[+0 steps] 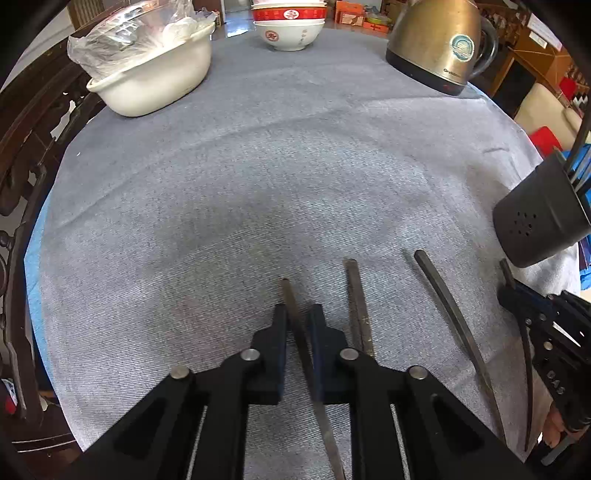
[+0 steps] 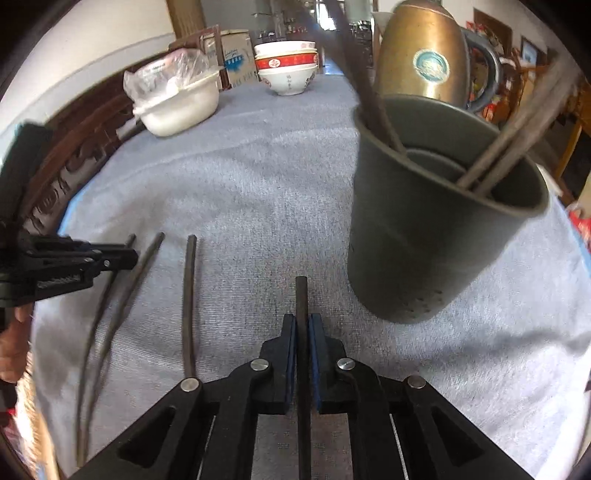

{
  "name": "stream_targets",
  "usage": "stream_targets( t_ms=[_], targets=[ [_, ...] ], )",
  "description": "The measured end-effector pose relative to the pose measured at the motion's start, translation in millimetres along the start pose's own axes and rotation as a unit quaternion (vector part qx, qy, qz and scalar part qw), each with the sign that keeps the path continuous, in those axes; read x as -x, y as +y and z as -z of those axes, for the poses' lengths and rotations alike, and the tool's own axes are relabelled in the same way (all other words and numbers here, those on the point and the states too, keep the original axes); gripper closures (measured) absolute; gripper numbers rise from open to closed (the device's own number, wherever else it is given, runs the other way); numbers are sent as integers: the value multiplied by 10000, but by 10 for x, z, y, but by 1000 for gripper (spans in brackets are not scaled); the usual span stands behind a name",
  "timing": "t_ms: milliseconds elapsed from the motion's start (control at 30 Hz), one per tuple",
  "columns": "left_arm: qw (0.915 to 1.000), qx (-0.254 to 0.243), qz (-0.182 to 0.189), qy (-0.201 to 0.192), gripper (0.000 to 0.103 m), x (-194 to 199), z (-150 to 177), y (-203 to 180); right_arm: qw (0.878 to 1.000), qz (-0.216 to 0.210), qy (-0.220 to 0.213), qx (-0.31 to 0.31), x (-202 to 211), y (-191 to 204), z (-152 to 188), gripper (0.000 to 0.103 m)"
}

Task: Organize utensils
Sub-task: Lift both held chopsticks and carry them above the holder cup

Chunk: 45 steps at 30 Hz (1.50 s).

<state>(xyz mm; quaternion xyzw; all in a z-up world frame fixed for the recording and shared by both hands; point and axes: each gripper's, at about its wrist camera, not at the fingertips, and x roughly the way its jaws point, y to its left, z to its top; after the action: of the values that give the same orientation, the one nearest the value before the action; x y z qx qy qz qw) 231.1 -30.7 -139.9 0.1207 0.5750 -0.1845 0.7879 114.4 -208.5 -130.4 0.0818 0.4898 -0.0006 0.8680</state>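
Note:
Dark chopsticks lie on the grey tablecloth. My left gripper (image 1: 298, 314) is shut on one chopstick (image 1: 291, 299); two more chopsticks (image 1: 356, 295) (image 1: 447, 299) lie to its right. My right gripper (image 2: 303, 321) is shut on another chopstick (image 2: 301, 295), close to the left front of the dark grey holder cup (image 2: 424, 236). The cup holds several chopsticks (image 2: 369, 96) that lean against its rim. The cup also shows at the right edge of the left wrist view (image 1: 539, 221). In the right wrist view the left gripper (image 2: 110, 258) is at the left, over loose chopsticks (image 2: 190, 280).
A white basin (image 1: 155, 77) with a plastic bag stands at the far left. Stacked red and white bowls (image 1: 290, 26) stand at the far middle. A brass kettle (image 1: 439, 40) stands at the far right, behind the cup. A carved wooden chair (image 1: 22, 155) borders the table's left edge.

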Motion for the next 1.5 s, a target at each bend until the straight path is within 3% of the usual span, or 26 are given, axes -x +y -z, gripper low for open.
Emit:
stream_targets(
  t_ms=[133,267,533,733,900,1167,1500],
  targets=[
    [9999,78,-146,-15,96,-16,17,-9,9990,-264,-348,-138,241,-109,39,96],
    [9980,322,-540,-59,98,72,38,-126,9945,-616,-812,-219,699,-266,127,96],
    [9878,1083,-837,-737,98,708,130,-356,9791,-1028,-1697,-441,1605,-639,366,96],
    [9728,876,-1404,-1618,98,1355,102,-684,9689,-950,-2234,-476,2190,-877,530,96],
    [9614,741,-1588,-2123,98,1652,90,-832,9641,-836,-2442,-625,2429,-973,613,96],
    [9491,810,-1474,-2662,98,2006,83,-875,9603,-640,-2634,-656,2620,-891,674,96],
    [9359,1059,-1392,-3058,98,2242,-82,-839,9578,-438,-2785,-561,2666,-815,643,96]
  ],
)
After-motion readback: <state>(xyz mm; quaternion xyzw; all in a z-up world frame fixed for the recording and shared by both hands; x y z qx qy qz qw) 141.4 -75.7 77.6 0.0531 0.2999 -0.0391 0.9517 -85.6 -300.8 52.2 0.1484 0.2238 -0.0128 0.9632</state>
